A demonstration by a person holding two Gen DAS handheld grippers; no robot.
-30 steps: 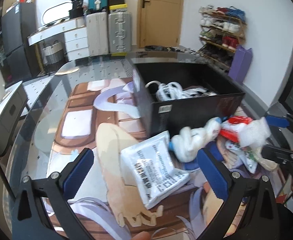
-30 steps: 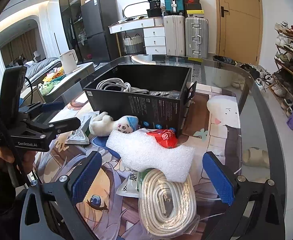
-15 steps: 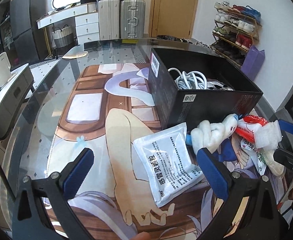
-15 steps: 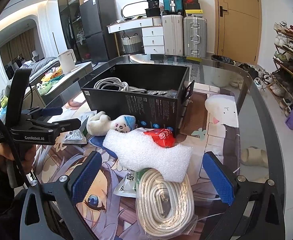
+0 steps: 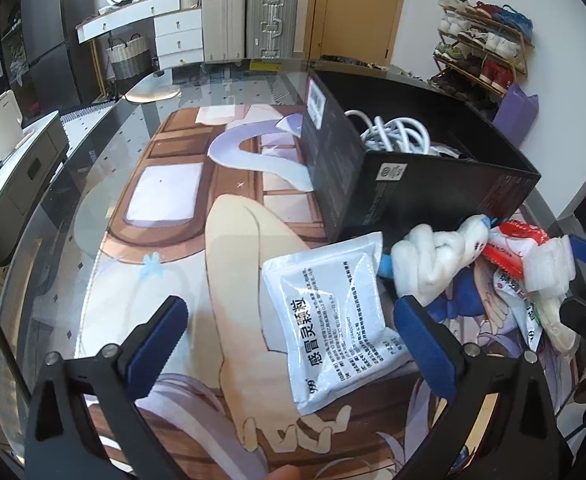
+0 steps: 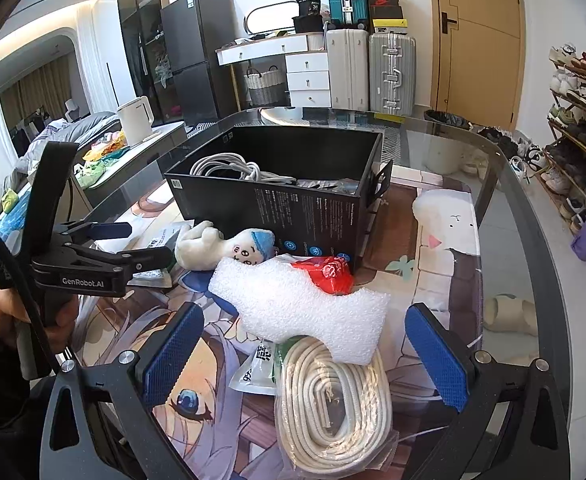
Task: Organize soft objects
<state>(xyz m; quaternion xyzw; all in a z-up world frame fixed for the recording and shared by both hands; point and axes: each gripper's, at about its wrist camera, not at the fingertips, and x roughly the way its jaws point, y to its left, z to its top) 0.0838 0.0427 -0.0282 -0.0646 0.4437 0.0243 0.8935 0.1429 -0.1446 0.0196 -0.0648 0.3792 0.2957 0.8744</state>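
Only a white cable [image 6: 229, 166] lies in the black box [image 6: 277, 216]. The plush doll [image 6: 221, 244], foam sheet [image 6: 305, 312], rope coil [image 6: 333, 408] and white sachet [image 5: 333, 320] wait on the near tabletop [image 6: 509, 240]. Both the left claw [image 5: 293, 344] and the right claw [image 6: 305, 352] stand apart, holding nothing.

The box [image 6: 293, 208] is black with small white print and blue round marks along its lower side. In front of it lies a white plush doll [image 6: 223, 246] with a blue cap, and just beside that a red packet [image 6: 327, 274] with white lettering. The foam sheet [image 6: 305, 308] is plain white with a bubbly texture; the rope [image 6: 333, 404] is cream. The pouch [image 5: 333, 316] left of the box is white with black characters. Both grippers have blue pads [image 6: 173, 354] on black frames.
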